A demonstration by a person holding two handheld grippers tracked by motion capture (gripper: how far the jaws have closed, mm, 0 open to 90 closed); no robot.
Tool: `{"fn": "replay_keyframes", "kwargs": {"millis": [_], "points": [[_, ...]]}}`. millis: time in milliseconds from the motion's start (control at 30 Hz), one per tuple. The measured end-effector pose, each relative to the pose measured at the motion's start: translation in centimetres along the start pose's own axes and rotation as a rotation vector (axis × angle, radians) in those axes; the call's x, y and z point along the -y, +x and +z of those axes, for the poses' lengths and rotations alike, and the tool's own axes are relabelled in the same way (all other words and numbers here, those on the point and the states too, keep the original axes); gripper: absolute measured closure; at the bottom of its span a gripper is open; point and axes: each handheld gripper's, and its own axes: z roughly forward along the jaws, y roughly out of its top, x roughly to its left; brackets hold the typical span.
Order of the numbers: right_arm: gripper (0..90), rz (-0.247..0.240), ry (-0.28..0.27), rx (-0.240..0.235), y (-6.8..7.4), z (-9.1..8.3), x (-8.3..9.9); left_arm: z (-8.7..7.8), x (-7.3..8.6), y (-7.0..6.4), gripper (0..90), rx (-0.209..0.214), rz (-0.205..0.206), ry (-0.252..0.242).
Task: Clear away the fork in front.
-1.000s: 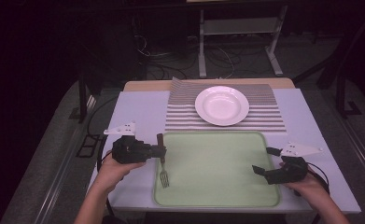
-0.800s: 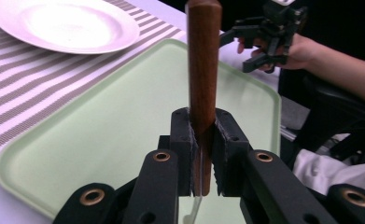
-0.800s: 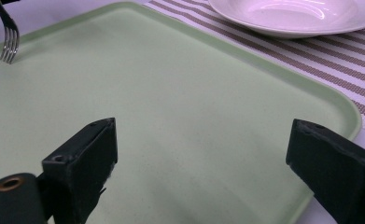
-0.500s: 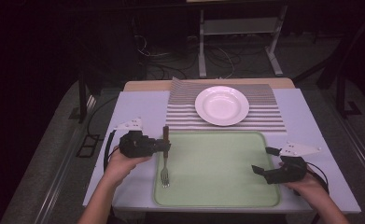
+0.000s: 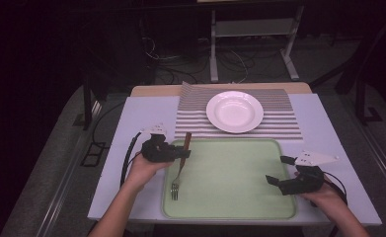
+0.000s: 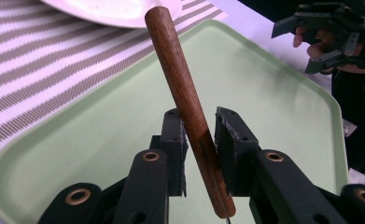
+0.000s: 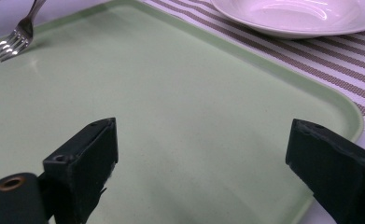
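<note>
Fork (image 5: pixel 179 165) now higher in left hand-held gripper (image 5: pixel 180 153)

Setting: lab or recording room, not a home. Dark surroundings, with only the white table (image 5: pixel 131 118) lit. Loose cables (image 5: pixel 230 61) run over the grey floor behind it, around the legs of a metal stand (image 5: pixel 250 44). A table setting is staged on top: striped placemat (image 5: pixel 279 123), white plate (image 5: pixel 235 111), green tray (image 5: pixel 230 173), wooden-handled fork (image 5: pixel 179 165). A person's hands hold cabled, camera-bearing grippers, left gripper (image 5: pixel 180 152) and right gripper (image 5: pixel 277 170).
</note>
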Motion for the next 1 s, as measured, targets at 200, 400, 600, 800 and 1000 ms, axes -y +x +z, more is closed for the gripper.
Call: {"fn": "replay_keyframes", "kwargs": {"millis": [200, 400, 600, 800, 1000], "points": [[9.3, -0.012, 0.005, -0.001, 0.2, 0.1, 0.0, 0.9, 0.8, 0.4, 71.7, -0.017, -0.035, 0.018], [9.3, -0.01, 0.006, -0.001, 0.1, 0.2, -0.1, 2.2, 1.3, 0.5, 71.7, -0.021, -0.043, 0.078], [9.3, -0.012, 0.006, -0.003, 0.2, 0.2, -0.1, 3.2, 1.9, 0.8, 71.9, -0.041, -0.06, 0.133], [9.3, -0.012, 0.006, -0.003, 0.2, 0.2, -0.1, 3.6, 2.0, 0.9, 69.2, -0.069, -0.049, 0.16], [9.3, -0.012, 0.008, -0.004, 0.2, 0.2, 0.0, 3.4, 1.9, 0.8, 61.6, -0.093, -0.032, 0.145]]}}
